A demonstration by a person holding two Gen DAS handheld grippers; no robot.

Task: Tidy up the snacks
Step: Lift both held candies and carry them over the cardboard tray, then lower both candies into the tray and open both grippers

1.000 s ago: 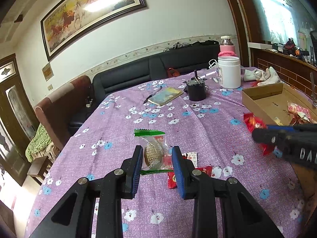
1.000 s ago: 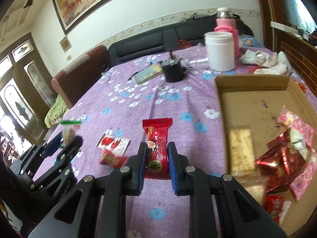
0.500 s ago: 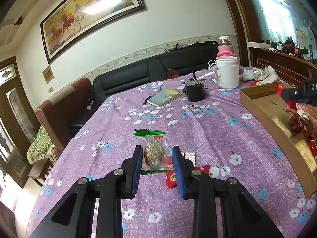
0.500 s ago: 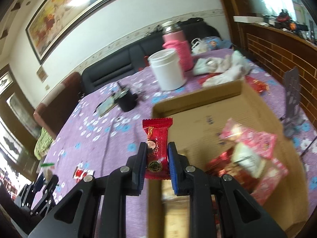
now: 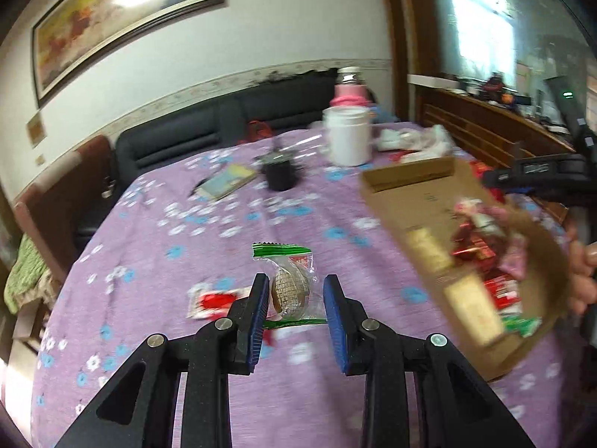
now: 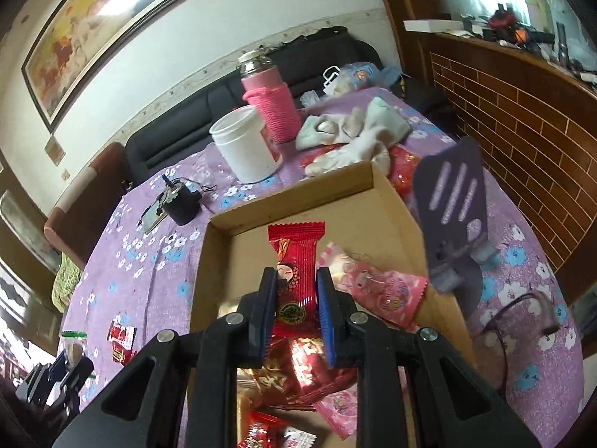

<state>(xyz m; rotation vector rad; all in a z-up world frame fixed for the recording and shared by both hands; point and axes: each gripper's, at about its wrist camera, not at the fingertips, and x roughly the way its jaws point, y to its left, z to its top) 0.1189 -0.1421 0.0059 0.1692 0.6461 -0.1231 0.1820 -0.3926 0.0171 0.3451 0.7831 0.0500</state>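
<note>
My left gripper [image 5: 296, 304] is shut on a clear, green-edged snack packet [image 5: 289, 285] and holds it above the purple floral tablecloth [image 5: 179, 235]. My right gripper [image 6: 296, 300] is shut on a red snack packet [image 6: 296, 261] and holds it over the open cardboard box [image 6: 298, 196]. The box holds several red and pink packets [image 6: 377, 289]. In the left wrist view the box [image 5: 414, 179] lies to the right, with the right gripper [image 5: 541, 175] above its far side. Two small red-and-white packets [image 6: 121, 339] lie on the cloth left of the box.
A white jar [image 6: 246, 145], a pink-sleeved flask [image 6: 270, 106], a black cup [image 6: 181, 205], a notebook [image 5: 227, 181] and crumpled white cloth [image 6: 354, 134] stand beyond the box. A grey slotted stand [image 6: 453, 216] is at its right. A black sofa [image 5: 224, 127] lines the wall.
My right gripper has carried the red packet further over the box and lower. My left gripper has swung toward the box with the clear packet still held.
</note>
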